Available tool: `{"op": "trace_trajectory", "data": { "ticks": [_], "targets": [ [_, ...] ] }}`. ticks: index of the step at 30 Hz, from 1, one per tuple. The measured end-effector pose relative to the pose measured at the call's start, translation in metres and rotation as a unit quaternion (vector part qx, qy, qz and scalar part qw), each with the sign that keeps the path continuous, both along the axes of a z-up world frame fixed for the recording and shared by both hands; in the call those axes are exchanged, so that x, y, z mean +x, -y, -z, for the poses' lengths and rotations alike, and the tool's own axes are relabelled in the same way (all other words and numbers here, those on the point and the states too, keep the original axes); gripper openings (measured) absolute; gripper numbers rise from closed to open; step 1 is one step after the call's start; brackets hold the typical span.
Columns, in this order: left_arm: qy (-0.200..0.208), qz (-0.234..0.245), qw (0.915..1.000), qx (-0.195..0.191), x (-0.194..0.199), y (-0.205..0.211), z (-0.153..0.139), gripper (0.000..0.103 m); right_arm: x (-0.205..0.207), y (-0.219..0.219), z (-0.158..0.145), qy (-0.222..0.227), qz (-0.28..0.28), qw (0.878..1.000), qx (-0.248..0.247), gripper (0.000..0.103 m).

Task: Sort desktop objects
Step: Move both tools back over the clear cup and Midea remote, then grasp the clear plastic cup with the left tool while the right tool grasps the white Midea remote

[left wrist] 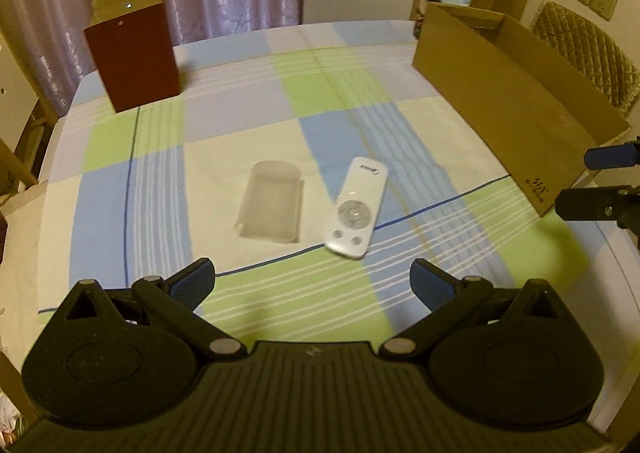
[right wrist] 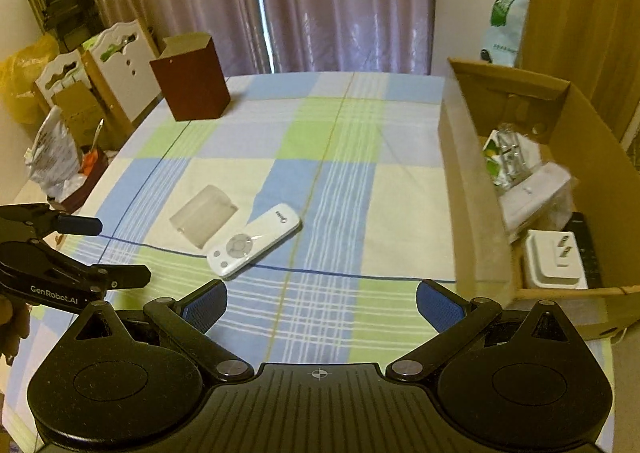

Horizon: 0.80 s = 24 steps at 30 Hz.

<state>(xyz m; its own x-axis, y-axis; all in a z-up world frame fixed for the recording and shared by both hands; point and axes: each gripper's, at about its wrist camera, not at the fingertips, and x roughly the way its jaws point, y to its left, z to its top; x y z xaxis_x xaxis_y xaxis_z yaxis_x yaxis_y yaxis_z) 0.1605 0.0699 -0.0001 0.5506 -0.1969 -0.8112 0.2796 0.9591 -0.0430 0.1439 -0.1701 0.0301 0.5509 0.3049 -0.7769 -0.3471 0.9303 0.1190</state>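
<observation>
Checked cloth in blue, green and cream covers the table (right wrist: 340,141), with curtains behind it. Two items lie loose on the cloth near its front edge: a white remote control (right wrist: 254,240) and, just beside it on the left, a translucent plastic cover (right wrist: 204,215); the two look close to touching at one corner.

Left gripper (left wrist: 312,281): jaws spread wide, holding nothing, aimed at both items. Right gripper (right wrist: 322,303): jaws likewise spread and empty.

Progress, as a judgement: sorting is partly complete. The cardboard box (right wrist: 472,189) at the right already contains a white plug adapter (right wrist: 554,263), a wrapped white item (right wrist: 536,197), a crumpled packet (right wrist: 502,153) and a dark flat object at its wall. The remote and cover remain outside any container.

The dark red box (right wrist: 192,83) stands at the far left; its contents are hidden.
</observation>
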Motion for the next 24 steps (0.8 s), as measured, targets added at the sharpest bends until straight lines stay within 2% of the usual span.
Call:
{"op": "trace_trajectory", "data": {
  "ticks": [14,24],
  "targets": [
    [-0.009,-0.004,0.9999,0.005,0.009,-0.019,0.012,0.102,0.009,-0.026,0.025,-0.038,0.021,0.999,-0.005,0.103],
    [-0.001,0.01,0.9999,0.009,0.031,-0.028,0.02,0.102,0.013,-0.033,0.037,-0.058,0.045,0.997,0.0,0.103]
  ]
}}
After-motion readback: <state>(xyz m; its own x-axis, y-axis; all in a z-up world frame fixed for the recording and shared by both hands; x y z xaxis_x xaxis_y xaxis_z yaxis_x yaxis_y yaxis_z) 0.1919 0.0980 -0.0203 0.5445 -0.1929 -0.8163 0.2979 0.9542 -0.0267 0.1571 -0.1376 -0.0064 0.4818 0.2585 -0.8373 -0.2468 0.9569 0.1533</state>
